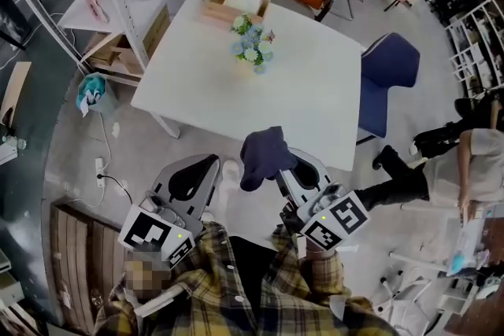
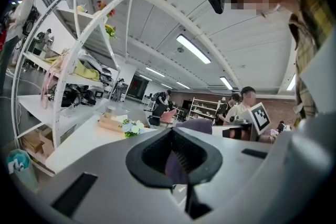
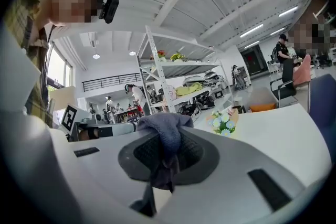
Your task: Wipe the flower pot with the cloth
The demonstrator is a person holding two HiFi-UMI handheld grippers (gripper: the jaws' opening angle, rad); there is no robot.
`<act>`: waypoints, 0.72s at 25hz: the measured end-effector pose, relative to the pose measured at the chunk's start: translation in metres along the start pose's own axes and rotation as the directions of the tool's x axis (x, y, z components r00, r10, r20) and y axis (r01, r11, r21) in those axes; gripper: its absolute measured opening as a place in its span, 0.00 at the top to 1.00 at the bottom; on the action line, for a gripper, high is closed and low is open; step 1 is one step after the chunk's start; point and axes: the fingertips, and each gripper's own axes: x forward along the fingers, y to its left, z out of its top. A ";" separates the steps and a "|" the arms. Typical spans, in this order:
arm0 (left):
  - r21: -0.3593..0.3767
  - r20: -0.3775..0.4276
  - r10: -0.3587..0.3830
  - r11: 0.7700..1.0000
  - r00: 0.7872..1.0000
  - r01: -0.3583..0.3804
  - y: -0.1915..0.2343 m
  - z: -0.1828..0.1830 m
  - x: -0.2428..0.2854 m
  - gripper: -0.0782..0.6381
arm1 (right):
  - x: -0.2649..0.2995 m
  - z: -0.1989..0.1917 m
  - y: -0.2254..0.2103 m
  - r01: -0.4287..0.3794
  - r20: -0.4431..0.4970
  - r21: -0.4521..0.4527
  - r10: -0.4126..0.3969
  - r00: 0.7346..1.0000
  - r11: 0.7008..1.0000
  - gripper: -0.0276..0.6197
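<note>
Two hand-held grippers, both short of the surface's (image 1: 197,102) near edge, both pointing roughly level toward it.

Right hand-held gripper (image 1: 293,169): jaws clamped on the dark cloth (image 1: 264,153). Its own view shows the cloth bunched over the top of the jaws and hanging down through them.

Left hand-held gripper (image 1: 203,169): jaws together, nothing pinched. The purple seen past its jaws looks like the same cloth, off to its right.

Flower pot (image 1: 253,53): upright near the middle of the surface, well ahead of both tools, long axis vertical. The blooms hide most of the pot body from above. A wooden box (image 1: 232,5) sits beyond it.

Key geometry: the pot lies forward and a bit right of the right gripper's pointing line, and forward and a bit left of the left one's, so it sits between the two lines. Neither is clearly nearer. My read: the approach is not finished and no wiping has started. Right carries the cloth, so it should close in; left is free to steady the pot.
</note>
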 end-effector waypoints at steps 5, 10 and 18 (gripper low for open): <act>0.011 0.006 0.015 1.000 1.000 -0.015 0.018 0.023 0.057 0.88 | 0.021 0.031 -0.055 -0.002 0.010 -0.004 0.002 1.000 1.000 0.92; 0.036 0.018 0.029 0.999 0.999 -0.030 0.033 0.040 0.111 0.88 | 0.035 0.057 -0.110 0.004 0.031 -0.016 -0.004 1.000 1.000 0.92; 0.048 0.006 0.069 0.996 0.998 -0.070 0.054 0.049 0.163 0.88 | 0.049 0.075 -0.167 0.012 0.022 -0.007 -0.012 1.000 1.000 0.92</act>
